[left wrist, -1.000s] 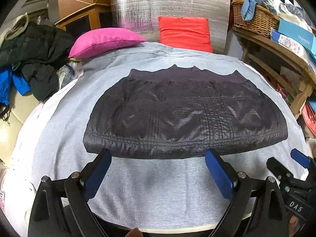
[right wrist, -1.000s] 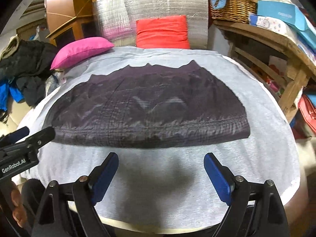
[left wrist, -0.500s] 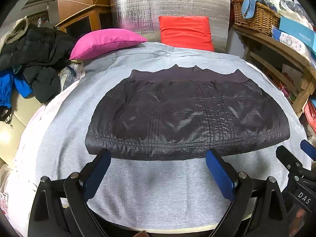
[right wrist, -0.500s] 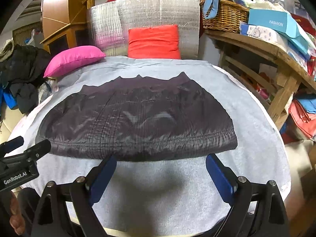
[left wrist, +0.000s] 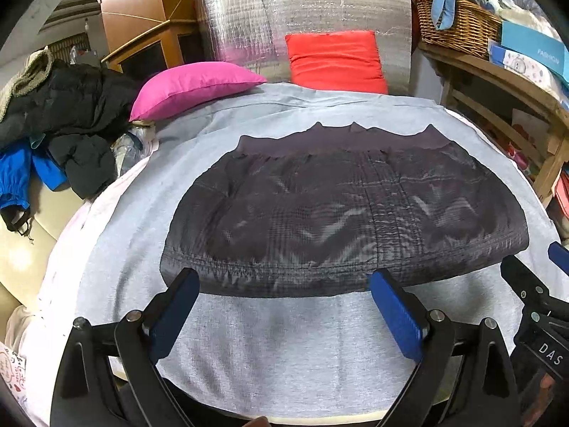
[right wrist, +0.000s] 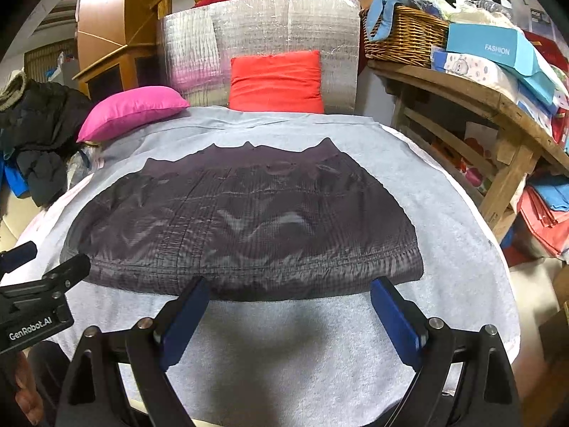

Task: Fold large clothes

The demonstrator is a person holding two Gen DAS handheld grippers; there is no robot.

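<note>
On the grey knitted sheet (left wrist: 291, 348) spread over the bed lies our dark quilted garment (left wrist: 341, 213), flat and wide, shaped like a trapezoid with a rounded, puffy near hem. Its shell is thin and shiny, stitched in a fine grid, and a smoother band with small points runs along the far edge. We hold our left gripper (left wrist: 284, 302) just above the sheet at the near hem, jaws spread wide and holding nothing; the blue ribbed pads (left wrist: 394, 313) sit at the hem's edge, and whether they touch it we cannot tell. Our right gripper (right wrist: 290, 307) hovers beside it in the same way, jaws spread and empty, further along the same hem.

Beyond the garment a pink cushion (left wrist: 192, 87) and an orange-red cushion (left wrist: 334, 60) rest before a crinkled silver foil panel (left wrist: 302, 25). Dark coats (left wrist: 64, 110) are heaped at left; a woven wicker basket (right wrist: 402, 35) stands on a rough wooden shelf (right wrist: 473, 96) at right.
</note>
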